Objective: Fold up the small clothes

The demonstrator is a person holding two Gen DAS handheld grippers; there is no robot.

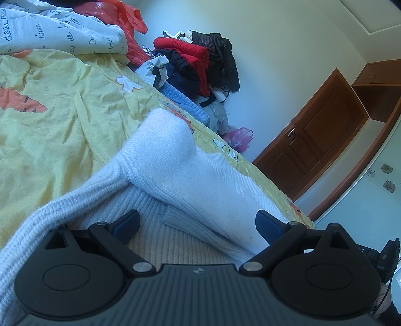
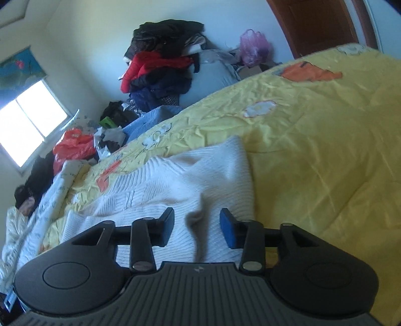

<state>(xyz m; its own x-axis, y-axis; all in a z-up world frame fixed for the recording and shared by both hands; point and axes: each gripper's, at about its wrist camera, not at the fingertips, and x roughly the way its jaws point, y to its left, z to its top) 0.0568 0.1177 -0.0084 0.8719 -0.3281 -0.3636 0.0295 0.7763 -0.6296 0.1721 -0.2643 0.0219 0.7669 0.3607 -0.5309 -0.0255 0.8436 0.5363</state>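
A white ribbed knit sweater (image 1: 190, 173) lies on the yellow bedspread (image 1: 62, 120), partly folded, with a thick fold running toward the bed edge. My left gripper (image 1: 198, 225) is open wide just above the sweater's ribbed hem, holding nothing. In the right wrist view the same sweater (image 2: 175, 180) lies crumpled on the bedspread (image 2: 313, 150). My right gripper (image 2: 196, 228) is open, its fingers on either side of a raised fold of the sweater, not closed on it.
A pile of dark and red clothes (image 1: 200, 57) sits against the wall beyond the bed, with a blue knit item (image 1: 185, 102) at the bed edge. A white printed quilt (image 1: 62, 30) and a red plastic bag (image 1: 125, 22) lie at the bed's head. A wooden door (image 1: 313, 145) stands to the right.
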